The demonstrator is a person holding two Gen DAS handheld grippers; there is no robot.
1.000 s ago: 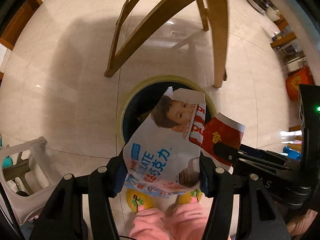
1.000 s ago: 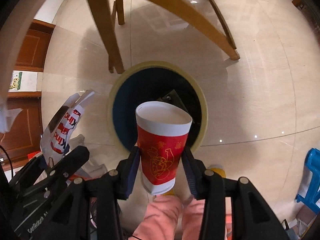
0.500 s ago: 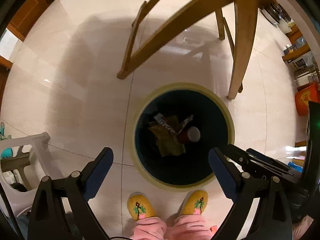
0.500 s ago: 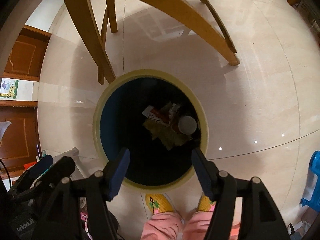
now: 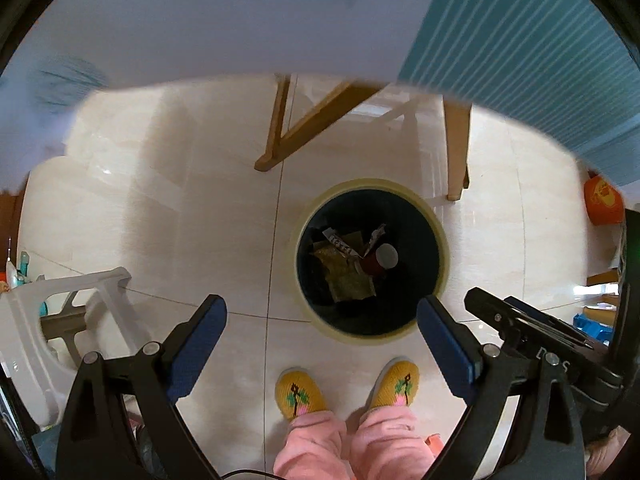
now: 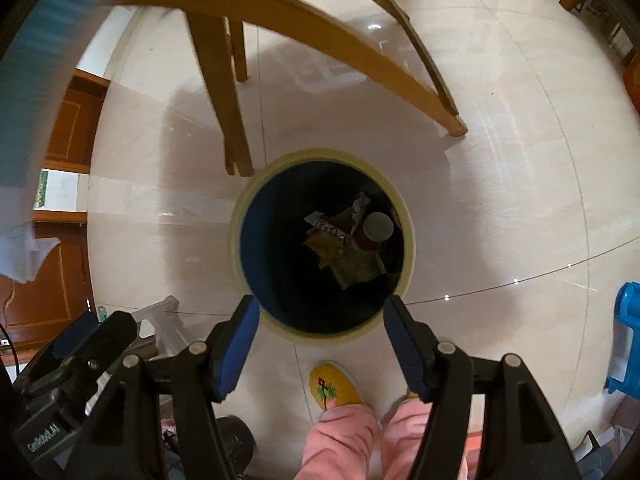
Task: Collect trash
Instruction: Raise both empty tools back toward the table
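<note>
Both grippers empty, left gripper (image 5: 322,316) and right gripper (image 6: 320,320) fingers spread wide above the trash bin (image 5: 438,232), red paper cup (image 5: 378,262) and crumpled wrappers (image 5: 346,276) inside, bin bottom too dark to make out, table (image 5: 240,20) edge blurred overhead

Dark blue bin (image 5: 434,248) with pale yellow rim; red cup (image 5: 378,262), white-mouthed, inside. Yellow slippers (image 5: 300,394) (pink and green embroidery), pink trousers (image 5: 316,448). Cream floor tiles (image 5: 180,208). Teal-striped cloth (image 5: 520,40). Blue pads (image 6: 236,350) on black grippers.

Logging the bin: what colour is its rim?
Pale yellow rim, dark blue inside; clearest in the right wrist view.
</note>
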